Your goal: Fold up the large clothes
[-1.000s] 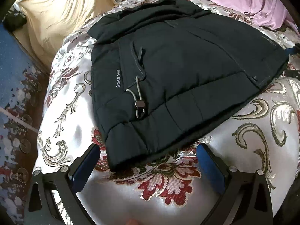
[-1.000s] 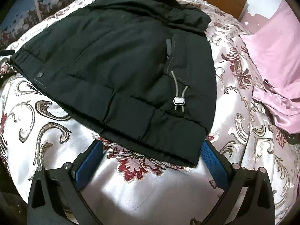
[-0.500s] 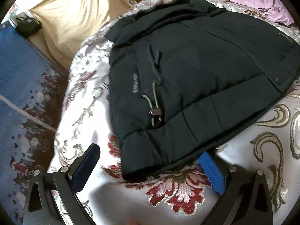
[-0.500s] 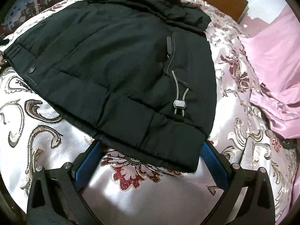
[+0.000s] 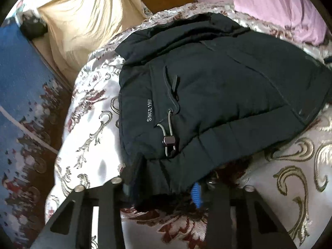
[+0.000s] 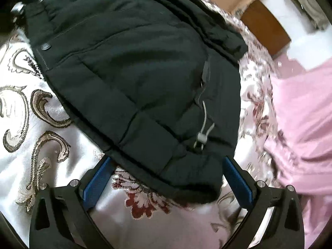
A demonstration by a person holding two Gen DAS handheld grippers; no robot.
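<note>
Jacket (image 5: pixel 217 87), dark, quilted and padded, lying flat on the satin floral bedspread (image 5: pixel 89 141) of a bed.

Left wrist view: left hand-held gripper (image 5: pixel 161 188) clenched on the jacket's hem corner at 6 o'clock; cloth bunches between the fingers, only a sliver of blue pad (image 5: pixel 196 195) showing. Drawcord with toggle (image 5: pixel 168 141) hangs loose just above the grip, at risk of snagging. Printed lettering runs beside a pocket seam. Judged soft, bulky, moderately heavy for cloth; the padding should spring back and resist a sharp crease, and the shell looks slick against satin, so it may slide. Bed edge falls away at 9 o'clock to a blue patterned carpet (image 5: pixel 22 95); cream drape (image 5: pixel 83 14) at 11 o'clock; pink bedding (image 5: pixel 280 8) at 1 o'clock. Open bedspread at 3 to 5 o'clock.

Right wrist view: right hand-held gripper (image 6: pixel 168 178) released, blue pads (image 6: pixel 96 181) wide either side of the hem corner, which lies between them, ungripped. Second cord toggle (image 6: pixel 202 138) just above. Best hold judged to be the thick hem band, clear of the cords. Snap button (image 6: pixel 45 46) at 10 o'clock on the jacket's edge. Pink bedding (image 6: pixel 303 124) crowds 3 o'clock; bare bedspread (image 6: pixel 31 124) at 8 to 9 o'clock gives room.
</note>
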